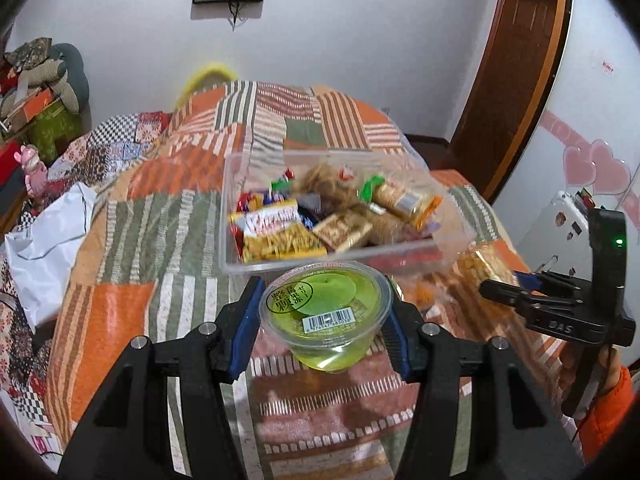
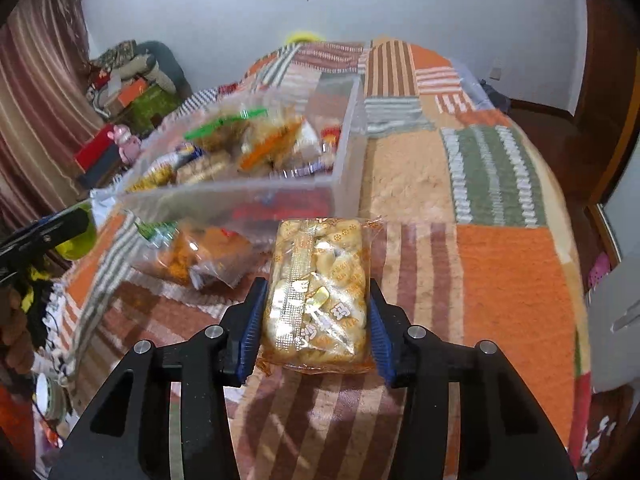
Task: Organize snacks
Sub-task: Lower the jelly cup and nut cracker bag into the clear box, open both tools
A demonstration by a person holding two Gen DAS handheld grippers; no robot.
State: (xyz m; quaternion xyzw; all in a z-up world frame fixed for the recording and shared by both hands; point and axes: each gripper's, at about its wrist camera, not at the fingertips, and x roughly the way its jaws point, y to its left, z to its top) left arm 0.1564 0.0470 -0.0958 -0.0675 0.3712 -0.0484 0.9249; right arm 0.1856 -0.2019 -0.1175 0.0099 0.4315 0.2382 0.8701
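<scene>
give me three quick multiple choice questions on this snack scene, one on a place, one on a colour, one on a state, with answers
1. Where is the clear plastic bin relative to the jelly cup held by the left gripper?
A. just beyond the cup
B. under the cup
C. on the floor

2. What colour is the jelly cup?
A. red
B. green
C. blue

3. What is the right gripper doing?
A. hanging open
B. shut on nothing
C. shut on the cracker packet

Answers:
1. A, in the left wrist view the bin's near wall stands right behind the cup, on the patchwork quilt.
2. B, the jelly and its lid show green.
3. C, both blue pads press the packet's sides.
</scene>
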